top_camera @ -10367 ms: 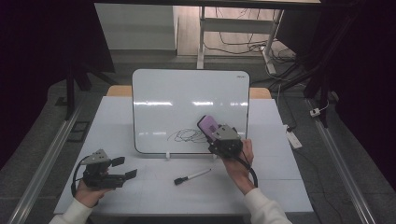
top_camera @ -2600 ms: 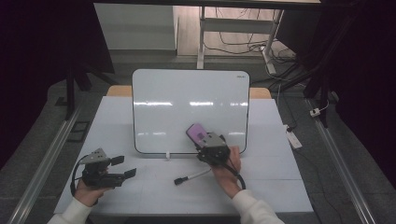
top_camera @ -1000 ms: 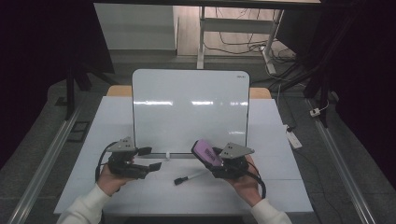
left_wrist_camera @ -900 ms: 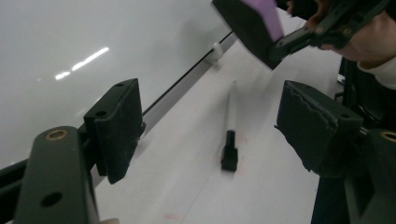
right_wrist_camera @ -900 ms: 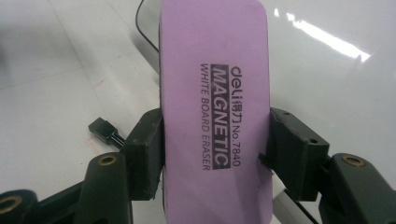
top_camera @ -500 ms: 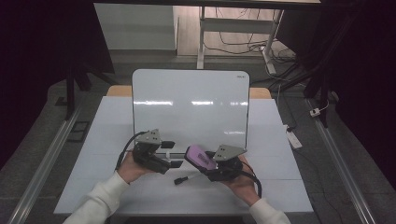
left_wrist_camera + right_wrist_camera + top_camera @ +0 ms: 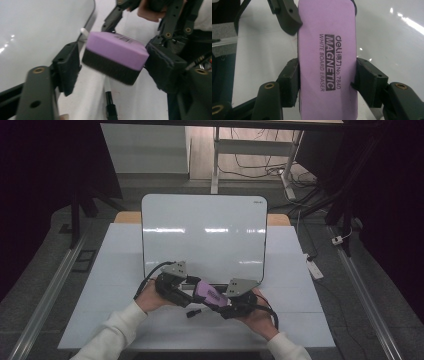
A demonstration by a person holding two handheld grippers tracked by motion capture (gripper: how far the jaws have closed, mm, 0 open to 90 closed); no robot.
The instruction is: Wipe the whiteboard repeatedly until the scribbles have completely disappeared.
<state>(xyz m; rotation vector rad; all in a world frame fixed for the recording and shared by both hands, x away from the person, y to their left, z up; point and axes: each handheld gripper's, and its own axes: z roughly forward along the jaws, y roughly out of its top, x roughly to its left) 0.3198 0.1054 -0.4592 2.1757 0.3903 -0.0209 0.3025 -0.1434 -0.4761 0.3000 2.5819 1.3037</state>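
Left gripper point(image 7: 187, 290) now brought in from the table's left edge, jaws spread either side of the purple felt-backed whiteboard eraser point(image 7: 209, 294). Eraser still pinched by right gripper point(image 7: 325, 75). Looks like a handover about to begin.

The marker point(image 7: 109, 100) is mostly hidden under the purple eraser point(image 7: 116, 53) in the left gripper view, with its lower end cut off. The eraser's near end is cropped in the right gripper view.
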